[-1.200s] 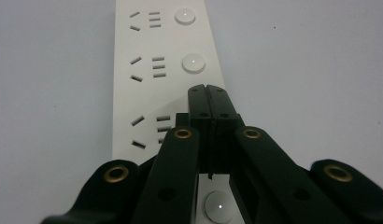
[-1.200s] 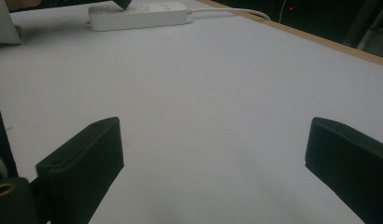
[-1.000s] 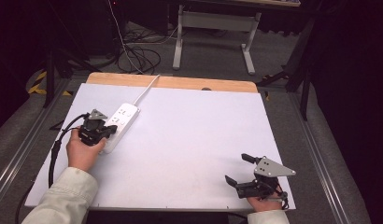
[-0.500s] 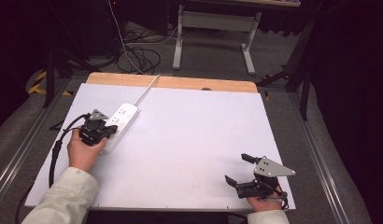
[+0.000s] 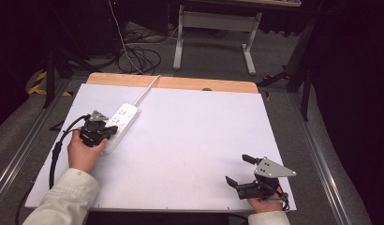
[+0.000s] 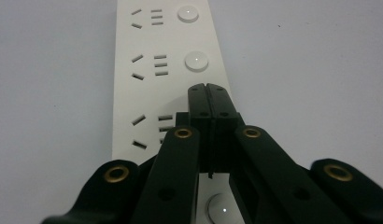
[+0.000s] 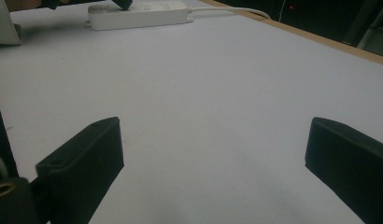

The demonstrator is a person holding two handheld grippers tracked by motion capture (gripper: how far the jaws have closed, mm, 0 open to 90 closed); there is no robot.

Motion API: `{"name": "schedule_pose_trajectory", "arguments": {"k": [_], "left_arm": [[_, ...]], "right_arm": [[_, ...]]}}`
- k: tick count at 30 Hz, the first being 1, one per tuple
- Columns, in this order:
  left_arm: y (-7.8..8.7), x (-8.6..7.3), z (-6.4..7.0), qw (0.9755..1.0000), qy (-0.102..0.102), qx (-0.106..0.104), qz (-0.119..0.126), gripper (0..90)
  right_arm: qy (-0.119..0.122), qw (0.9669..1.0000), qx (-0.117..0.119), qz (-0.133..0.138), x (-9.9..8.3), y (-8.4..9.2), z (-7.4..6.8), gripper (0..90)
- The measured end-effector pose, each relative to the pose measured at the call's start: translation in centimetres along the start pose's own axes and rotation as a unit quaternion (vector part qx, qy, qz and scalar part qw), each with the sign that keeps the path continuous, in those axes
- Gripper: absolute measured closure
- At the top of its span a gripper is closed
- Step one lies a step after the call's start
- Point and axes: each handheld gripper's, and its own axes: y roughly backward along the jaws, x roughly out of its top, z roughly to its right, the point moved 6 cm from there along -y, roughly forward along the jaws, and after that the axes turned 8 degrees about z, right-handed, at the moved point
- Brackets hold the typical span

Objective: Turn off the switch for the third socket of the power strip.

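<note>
Left gripper (image 6: 208,88), jaws closed, poised over the power strip (image 6: 168,60).

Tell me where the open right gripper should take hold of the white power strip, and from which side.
Grip the power strip across its narrow width, probably near the cord end, coming down from above. It lies flat on the table, so only its long side walls give opposing faces. The shut left gripper sits over the near end, so the far end looks freer.
</note>
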Motion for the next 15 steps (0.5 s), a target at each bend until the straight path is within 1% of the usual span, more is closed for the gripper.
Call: {"name": "schedule_pose_trajectory", "arguments": {"k": [2,5,6,8,10,14,15], "left_arm": [[0.06,0.03,0.08,1.0,-0.003,0.005,-0.006,90.0],[0.04,0.05,0.07,1.0,0.0,0.004,-0.006,90.0],[0.03,0.05,0.08,1.0,0.005,0.003,-0.005,90.0],[0.02,0.11,0.21,0.9999,0.001,0.008,-0.01,90.0],[-0.02,0.22,0.33,0.9996,-0.012,0.019,-0.015,90.0],[-0.05,0.27,0.44,0.9994,-0.016,0.021,-0.021,90.0],[-0.07,0.25,0.49,0.9995,-0.014,0.018,-0.022,90.0]], "right_arm": [[-0.001,1.0,0.0,0.0,0.0,0.0,0.0,4.9],[0.0,1.0,0.001,0.0,-0.01,0.0,0.01,4.9],[-0.001,1.0,0.001,0.0,0.0,0.0,-0.01,4.9],[0.0,1.0,0.001,0.0,0.0,0.03,-0.02,4.9],[-0.001,1.0,0.001,0.001,-0.02,0.03,0.0,4.9],[-0.001,1.0,0.002,-0.002,-0.07,-0.03,0.01,4.9],[-0.001,1.0,0.003,-0.001,-0.07,-0.05,-0.02,4.9]]}}
